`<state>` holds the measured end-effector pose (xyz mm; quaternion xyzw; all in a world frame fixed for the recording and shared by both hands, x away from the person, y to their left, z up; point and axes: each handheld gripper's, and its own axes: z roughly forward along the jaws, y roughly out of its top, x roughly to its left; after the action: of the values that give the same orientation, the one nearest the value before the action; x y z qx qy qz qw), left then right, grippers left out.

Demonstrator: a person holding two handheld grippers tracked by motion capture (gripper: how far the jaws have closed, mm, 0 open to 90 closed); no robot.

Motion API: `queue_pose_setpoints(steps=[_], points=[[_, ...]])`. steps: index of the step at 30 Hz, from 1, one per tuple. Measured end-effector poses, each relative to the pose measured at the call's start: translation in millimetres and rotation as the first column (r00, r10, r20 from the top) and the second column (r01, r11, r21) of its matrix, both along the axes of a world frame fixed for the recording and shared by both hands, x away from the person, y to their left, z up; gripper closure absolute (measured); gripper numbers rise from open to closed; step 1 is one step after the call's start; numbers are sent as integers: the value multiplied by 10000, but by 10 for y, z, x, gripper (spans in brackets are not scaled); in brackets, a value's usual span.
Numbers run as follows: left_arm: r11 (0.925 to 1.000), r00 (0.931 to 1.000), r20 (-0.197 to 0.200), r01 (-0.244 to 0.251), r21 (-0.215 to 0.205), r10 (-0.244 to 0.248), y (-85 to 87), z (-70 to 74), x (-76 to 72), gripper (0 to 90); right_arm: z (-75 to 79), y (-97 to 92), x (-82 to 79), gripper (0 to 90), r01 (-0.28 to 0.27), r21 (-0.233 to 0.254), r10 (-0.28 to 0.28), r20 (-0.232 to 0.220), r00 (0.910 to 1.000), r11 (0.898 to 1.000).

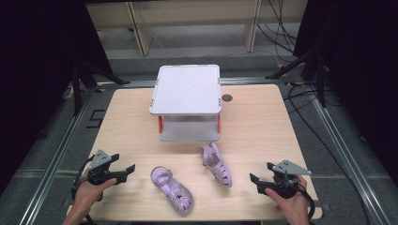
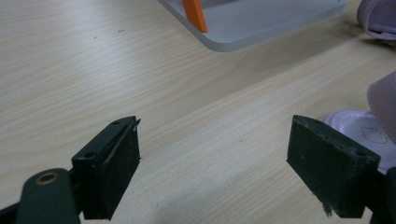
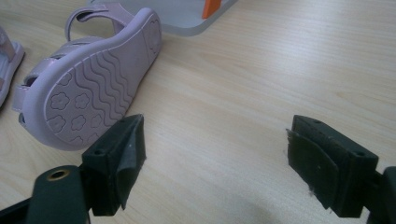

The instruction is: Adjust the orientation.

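A: Which sandal lies nearer which gripper?

B: In the high view the left gripper (image 1: 126,171) sits at lower left, jaws spread with nothing between them. The upright sandal (image 1: 172,190) is just to its right, low in the middle of the frame. The right gripper (image 1: 256,182) is at lower right, likewise gaping and empty, and the tipped sandal (image 1: 217,164) lies up and to its left, closer to it than to the other gripper.

A: How do their long axes run?

B: Both slant from upper left down to lower right in the high view. The upright sandal's toe points to the lower right, heel strap to the upper left. The tipped one rests on its side; in the right gripper view its wavy sole with flower prints (image 3: 88,91) faces the camera in the upper left of the frame.

A: So each gripper has its own shoe?

B: I'd judge so. The jaws of each point inward toward the middle of the table (image 1: 263,122), so a short reach sideways would meet each sandal across its length.

A: Where's the box?

B: The white lidded box (image 1: 187,89) stands at the centre, just above the tipped sandal, with orange clips (image 1: 160,123) on its side.

A: Any writing?

B: On the upright sandal's insole (image 2: 362,130) a small cartoon print shows at the right edge of the left gripper view; no lettering is readable.
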<state>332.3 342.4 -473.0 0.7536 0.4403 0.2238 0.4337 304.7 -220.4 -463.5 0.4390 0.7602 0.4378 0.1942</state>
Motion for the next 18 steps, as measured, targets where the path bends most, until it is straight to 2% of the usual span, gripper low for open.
queue_pose_setpoints(steps=[1, 3, 4, 5, 6, 7, 8, 10, 11, 12, 13, 14, 15, 16, 17, 18], points=[[9999, 9999, 23, 155, 2, -155, -14, 13, -10, 165, 5, 6, -5, 209, 72, 97, -71, -71, 9999, 9999], [9998, 9998, 68, 209, 53, -210, -19, 16, -10, 165, 12, -11, -1, 209, 30, 114, -31, 111, 9999, 9999], [9993, 9996, 66, 290, -233, -289, -39, 17, -18, 165, 12, -11, -1, 209, 30, 114, -31, 111, 9999, 9999], [9987, 9990, 131, 441, -244, -437, -51, 28, -27, 166, 10, -8, -17, 216, 220, 185, -219, -77, 9997, 9996], [9983, 9984, 132, 552, -184, -550, -55, 36, -34, 166, 10, -8, -17, 216, 220, 185, -219, -77, 9997, 9996], [9965, 9970, 163, 768, -338, -763, -82, 40, -45, 166, 14, -2, -28, 218, 353, 276, -346, -251, 9991, 9990], [9950, 9955, 145, 936, -338, -932, -95, 46, -54, 167, 9, -16, -12, 220, 339, 179, -337, -128, 9993, 9993], [9875, 9878, 292, 1541, -329, -1532, -174, 70, -97, 192, -4, -31, 3, 227, 276, -132, -275, 67, 9996, 9995], [9875, 9878, 292, 1541, -329, -1532, -174, 70, -97, 195, -4, -31, 3, 227, 276, -132, -275, 67, 9996, 9995], [9836, 9841, 310, 1762, -371, -1751, -204, 90, -116, 195, -1, -22, -7, 232, 332, -7, -332, -146, 9993, 9995], [9794, 9796, 299, 1996, -292, -1988, -217, 106, -126, 201, -2, -26, 1, 235, 285, -29, -285, -44, 9996, 9996], [9722, 9729, 418, 2294, -472, -2275, -268, 119, -163, 227, 0, -22, -7, 235, 364, 66, -363, -100, 9993, 9993], [9676, 9684, 456, 2474, -503, -2452, -296, 125, -184, 233, -2, -28, 3, 238, 240, -56, -240, 25, 9997, 9997], [9645, 9641, 472, 2629, -261, -2615, -313, 137, -199, 242, 2, -36, 5, 240, 252, -153, -249, 172, 9995, 9996], [9645, 9641, 472, 2629, -261, -2615, -313, 137, -199, 260, 2, -36, 5, 240, 252, -153, -249, 172, 9995, 9996], [9558, 9570, 504, 2883, -567, -2857, -359, 144, -227, 260, 10, -35, -1, 241, 306, -108, -305, 116, 9995, 9995]])
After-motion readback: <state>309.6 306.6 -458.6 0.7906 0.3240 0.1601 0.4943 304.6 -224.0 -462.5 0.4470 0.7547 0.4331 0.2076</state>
